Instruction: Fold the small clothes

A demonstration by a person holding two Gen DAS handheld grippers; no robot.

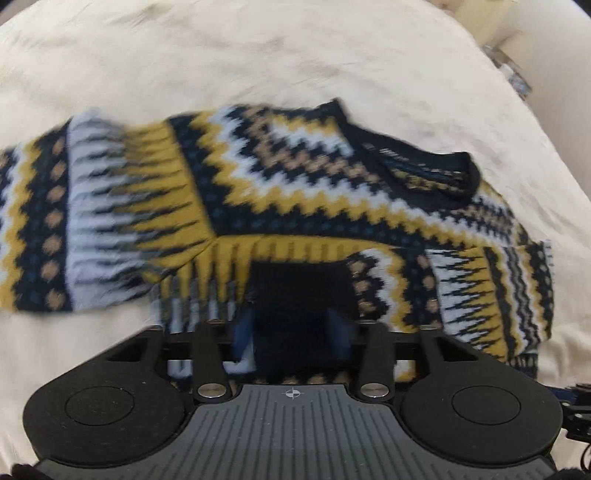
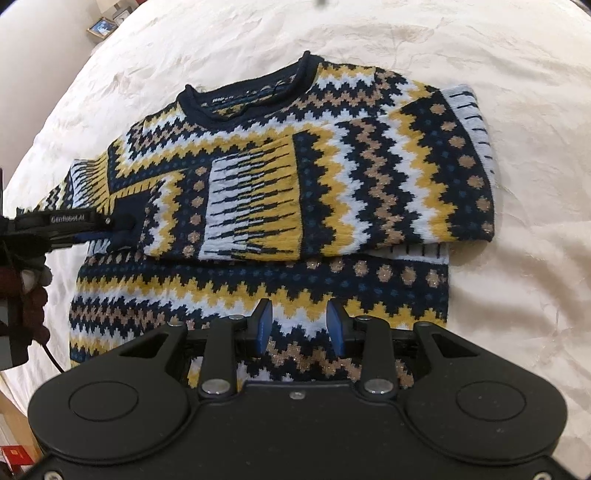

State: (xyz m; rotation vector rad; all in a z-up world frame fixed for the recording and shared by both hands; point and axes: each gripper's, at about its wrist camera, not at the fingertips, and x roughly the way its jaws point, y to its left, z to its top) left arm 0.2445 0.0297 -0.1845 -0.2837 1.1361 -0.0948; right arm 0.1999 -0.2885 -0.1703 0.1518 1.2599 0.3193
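A small knitted sweater [image 2: 280, 192] with navy, yellow, white and tan zigzag bands lies on a cream bedspread [image 2: 480, 44]. Its navy collar [image 2: 243, 88] points away and both sleeves are folded across the chest. My left gripper [image 1: 295, 328] is shut on the dark navy sleeve cuff [image 1: 299, 295], low over the sweater [image 1: 295, 177]. In the right wrist view it reaches in from the left edge [image 2: 118, 225]. My right gripper [image 2: 300, 325] is open and empty, its blue pads [image 2: 264, 326] hovering above the lower body of the sweater.
The bedspread [image 1: 258, 48] extends around the sweater on all sides. A framed picture [image 2: 100, 27] stands on furniture beyond the bed's far left corner. A cable [image 2: 51, 354] hangs by the left gripper. Red items [image 2: 14, 456] sit low left.
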